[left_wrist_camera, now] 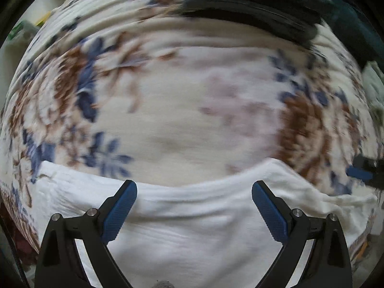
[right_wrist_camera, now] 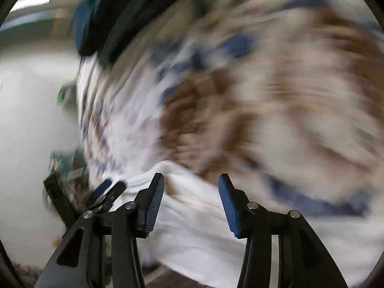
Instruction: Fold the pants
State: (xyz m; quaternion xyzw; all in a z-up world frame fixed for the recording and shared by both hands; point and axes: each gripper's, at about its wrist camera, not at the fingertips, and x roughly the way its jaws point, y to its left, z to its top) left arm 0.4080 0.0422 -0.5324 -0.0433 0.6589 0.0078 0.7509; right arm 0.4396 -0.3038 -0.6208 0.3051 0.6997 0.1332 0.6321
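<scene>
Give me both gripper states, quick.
Left gripper: open, holding nothing, over the white pants.
Right gripper: open, holding nothing, over the same pants.

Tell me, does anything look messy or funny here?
Nothing looks spilled or broken. The white pants lie on the flowery sheet, a bit wrinkled near the right edge. A dark cloth is bunched at the far side. Both pictures are blurry, so small things are hard to tell.

Floral bedcover (right_wrist_camera: 264, 84): pattern smeared by motion blur in right wrist view. White pants (left_wrist_camera: 192, 228): near part cut off by frame edge, extent unknown. Dark garment (left_wrist_camera: 252, 7), far right: blurred, cropped, type unreadable. Left floor clutter (right_wrist_camera: 64, 163): indistinct.
</scene>
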